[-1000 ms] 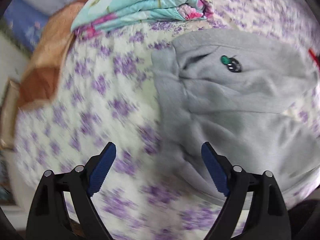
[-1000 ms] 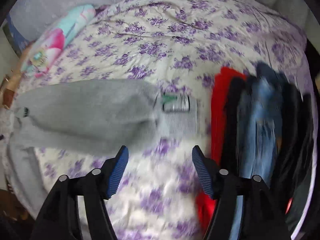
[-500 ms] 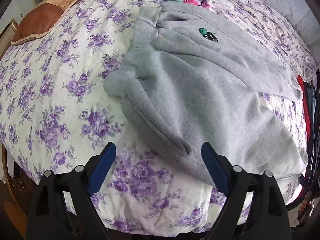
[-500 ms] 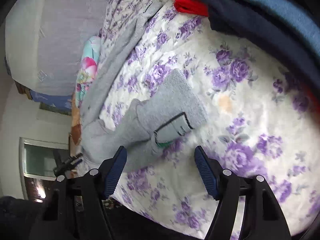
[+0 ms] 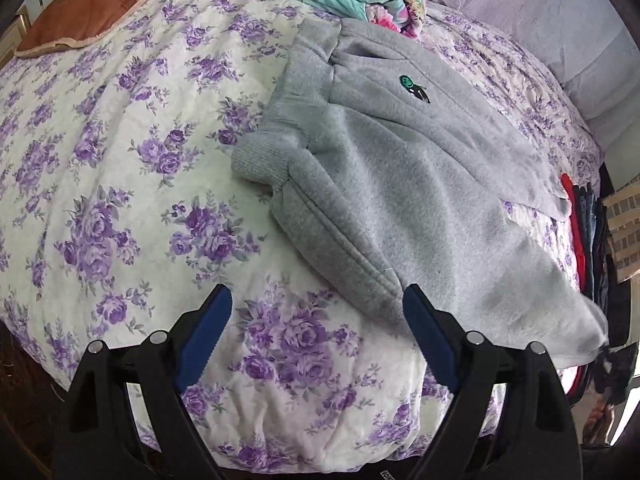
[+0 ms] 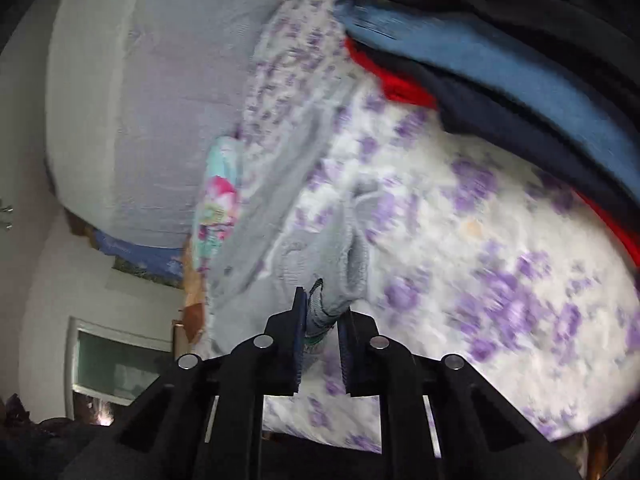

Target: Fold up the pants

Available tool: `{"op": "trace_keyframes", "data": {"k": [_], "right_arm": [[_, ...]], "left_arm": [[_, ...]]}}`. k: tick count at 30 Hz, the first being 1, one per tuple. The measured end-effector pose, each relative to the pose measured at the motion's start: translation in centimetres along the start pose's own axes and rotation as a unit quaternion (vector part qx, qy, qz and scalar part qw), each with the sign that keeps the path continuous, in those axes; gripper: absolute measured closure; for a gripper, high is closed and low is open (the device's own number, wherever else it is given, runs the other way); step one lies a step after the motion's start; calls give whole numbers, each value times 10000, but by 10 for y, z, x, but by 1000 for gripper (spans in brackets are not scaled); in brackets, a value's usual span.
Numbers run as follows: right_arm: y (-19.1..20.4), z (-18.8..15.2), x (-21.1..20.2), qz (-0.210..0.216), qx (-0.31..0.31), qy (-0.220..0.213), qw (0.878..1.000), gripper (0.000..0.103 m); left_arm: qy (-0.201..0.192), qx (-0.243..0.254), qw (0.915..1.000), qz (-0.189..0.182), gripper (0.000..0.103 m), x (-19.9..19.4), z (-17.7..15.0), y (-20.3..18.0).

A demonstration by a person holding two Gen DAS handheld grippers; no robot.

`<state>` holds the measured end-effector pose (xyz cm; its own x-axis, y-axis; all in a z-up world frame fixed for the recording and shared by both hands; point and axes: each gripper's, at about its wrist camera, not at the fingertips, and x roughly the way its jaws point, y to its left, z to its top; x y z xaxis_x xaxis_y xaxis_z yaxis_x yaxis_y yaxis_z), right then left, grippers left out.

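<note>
Change: right claw (image 6: 320,312), wide apart half a second ago, now pinches the gray sweatpants (image 5: 400,184) cuff.
Left claw (image 5: 316,320): spread, empty, lower frame.
Sweatpants: centre, on floral bed (image 5: 120,200).
Progress: legs unfolded; folding barely begun.

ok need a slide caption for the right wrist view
Right gripper shut on the cuff of the grey sweatpants, lying on the floral bedspread beside stacked clothes.

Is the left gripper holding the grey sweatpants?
No, the left gripper is open over the floral bedspread, beside the grey sweatpants.
</note>
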<state>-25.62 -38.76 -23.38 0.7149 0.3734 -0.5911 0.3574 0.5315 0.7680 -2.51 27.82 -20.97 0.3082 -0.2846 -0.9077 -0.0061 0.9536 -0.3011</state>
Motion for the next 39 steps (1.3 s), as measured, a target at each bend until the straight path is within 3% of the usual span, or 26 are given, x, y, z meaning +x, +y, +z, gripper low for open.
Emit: {"op": "trace_keyframes", "data": {"k": [1, 2, 3, 5, 7, 9, 12, 16, 18, 20, 21, 22, 25, 28, 30, 32, 34, 36, 39], "right_arm": [[-17, -7, 8, -657, 176, 144, 9976, 61], [-33, -14, 15, -1165, 380, 293, 9920, 63], [-46, -20, 16, -1292, 524, 275, 9899, 73], [-44, -27, 6, -1244, 644, -112, 9901, 68], [-25, -27, 2, -1373, 409, -285, 9893, 39], [0, -23, 5, -1508, 18, -304, 9881, 36], [39, -19, 15, -1390, -396, -262, 9892, 35], [93, -21, 43, -1013, -883, -24, 9909, 34], [122, -28, 70, -793, -1248, 302, 9885, 30], [150, -43, 102, -683, -1634, 734, 9815, 27], [161, -50, 119, -620, -1800, 926, 9773, 27], [170, -57, 137, -557, -1937, 1091, 9734, 27], [190, -71, 190, -427, -2081, 1543, 9649, 27], [209, -81, 217, -195, -2243, 1769, 9581, 27], [218, -85, 226, -28, -2349, 1787, 9555, 25], [216, -89, 238, -60, -2333, 1866, 9543, 20], [199, -94, 254, -427, -2269, 2070, 9507, 20], [180, -99, 262, -570, -2089, 2285, 9492, 20], [185, -94, 246, -597, -2035, 2291, 9500, 20]], "left_arm": [[51, -64, 9999, -81, 18, 5, 0, 5], [128, -129, 9997, -173, 18, 12, -2, 9], [173, -173, 9994, -235, 18, 17, -2, 13], [141, -238, 9985, -472, 18, 21, -3, 18], [-41, -354, 9951, -920, 18, 24, -2, 26], [-204, -710, 9872, -1415, 18, 29, 5, 38], [-319, -1230, 9700, -2073, 18, 42, 15, 54], [-398, -1559, 9577, -2387, 19, 60, 34, 61], [-530, -1786, 9499, -2508, 26, 65, 45, 65], [-525, -2113, 9409, -2595, 57, 73, 55, 69], [-439, -2209, 9413, -2513, 69, 77, 59, 69], [-369, -2196, 9452, -2389, 72, 80, 62, 66], [-458, -1866, 9599, -2041, 76, 60, 72, 53], [-871, -1717, 9593, -2067, 78, 14, 82, 55], [-1004, -1553, 9661, -1799, 78, -13, 85, 61], [-817, -1316, 9779, -1403, 77, -16, 85, 65], [-293, -1060, 9913, -718, 77, 2, 74, 70], [291, -717, 9968, -198, 73, 30, 63, 71], [201, -324, 9992, -115, 64, 23, 60, 73]]}}
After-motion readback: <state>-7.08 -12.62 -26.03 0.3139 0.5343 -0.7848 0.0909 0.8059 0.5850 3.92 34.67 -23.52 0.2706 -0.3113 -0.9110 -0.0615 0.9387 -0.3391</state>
